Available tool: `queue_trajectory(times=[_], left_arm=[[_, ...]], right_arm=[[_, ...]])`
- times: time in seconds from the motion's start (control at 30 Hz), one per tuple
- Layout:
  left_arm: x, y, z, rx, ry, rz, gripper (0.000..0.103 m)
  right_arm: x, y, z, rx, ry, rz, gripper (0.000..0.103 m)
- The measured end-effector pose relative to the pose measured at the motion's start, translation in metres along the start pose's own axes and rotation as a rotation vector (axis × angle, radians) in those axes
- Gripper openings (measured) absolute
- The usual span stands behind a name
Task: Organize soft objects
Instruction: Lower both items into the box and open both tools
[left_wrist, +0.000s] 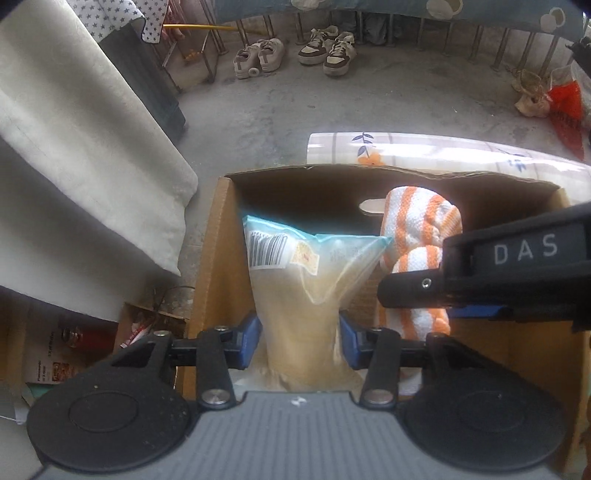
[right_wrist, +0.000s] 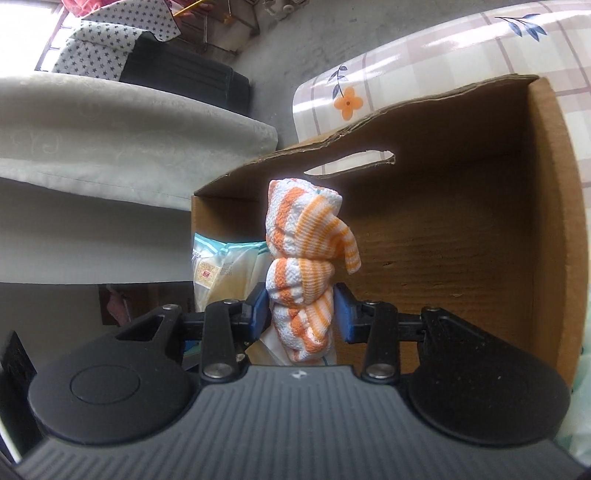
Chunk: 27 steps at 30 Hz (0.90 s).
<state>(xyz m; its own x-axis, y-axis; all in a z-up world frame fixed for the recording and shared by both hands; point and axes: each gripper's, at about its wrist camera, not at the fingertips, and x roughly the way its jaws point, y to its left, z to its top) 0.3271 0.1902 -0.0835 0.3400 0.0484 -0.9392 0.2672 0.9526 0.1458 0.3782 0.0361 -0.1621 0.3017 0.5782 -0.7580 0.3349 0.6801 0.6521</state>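
Note:
My left gripper (left_wrist: 301, 339) points down into an open cardboard box (left_wrist: 216, 258). Its blue pads touch both sides of a clear plastic bag (left_wrist: 306, 280) of pale filling with a barcode label. Beside that bag, inside the box, hangs a twisted orange-and-white striped towel (left_wrist: 417, 229). In the right wrist view, my right gripper (right_wrist: 301, 314) is shut on the towel (right_wrist: 306, 251) at its lower part, with the box wall (right_wrist: 443, 240) behind it. The right gripper's black body (left_wrist: 517, 266) reaches in from the right in the left wrist view. The bag (right_wrist: 221, 269) shows left of the towel.
A table with a floral plastic cover (left_wrist: 443, 151) lies behind the box. A pale cushion (left_wrist: 74, 147) sits to the left. Two pairs of shoes (left_wrist: 295, 51) rest on the concrete floor by a railing. A red bag (left_wrist: 565, 110) is at far right, a small cluttered carton (left_wrist: 147, 325) at lower left.

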Motion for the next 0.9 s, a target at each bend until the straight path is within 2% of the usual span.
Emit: queue_trajectory(times=[0.03,0.07,0.1,0.17,0.37,0.47,0.7,0.8,0.9], left_arm=[[0.005,0.0,-0.002,0.011,-0.007,0.019,0.059],[0.01,-0.001,-0.002,0.022,-0.017,0.039,0.073],[0.017,-0.004,-0.001,0.033,-0.021,0.067,0.076],[0.026,-0.008,-0.002,0.054,-0.026,0.102,0.076],[0.034,-0.013,-0.006,0.058,-0.021,0.118,0.075],[0.03,-0.012,-0.01,0.05,-0.011,0.103,0.073],[0.039,-0.025,-0.024,0.073,0.069,0.053,0.049],[0.051,-0.029,-0.027,0.071,0.112,0.031,0.049],[0.058,-0.029,-0.023,0.067,0.105,0.028,0.05]], right_arm=[[0.006,0.002,0.001,-0.015,-0.006,-0.016,0.038],[0.011,0.003,0.002,-0.026,-0.01,-0.03,0.039],[0.016,0.002,0.004,-0.034,-0.01,-0.043,0.041],[0.025,-0.002,0.007,-0.028,0.004,-0.059,0.042],[0.036,-0.005,0.006,-0.008,0.012,-0.1,0.042],[0.039,-0.003,0.006,0.002,0.02,-0.109,0.041],[0.053,-0.013,0.006,0.082,0.056,-0.118,0.027],[0.049,-0.025,0.005,0.104,0.05,-0.117,0.025],[0.054,-0.028,0.007,0.11,0.039,-0.115,0.025]])
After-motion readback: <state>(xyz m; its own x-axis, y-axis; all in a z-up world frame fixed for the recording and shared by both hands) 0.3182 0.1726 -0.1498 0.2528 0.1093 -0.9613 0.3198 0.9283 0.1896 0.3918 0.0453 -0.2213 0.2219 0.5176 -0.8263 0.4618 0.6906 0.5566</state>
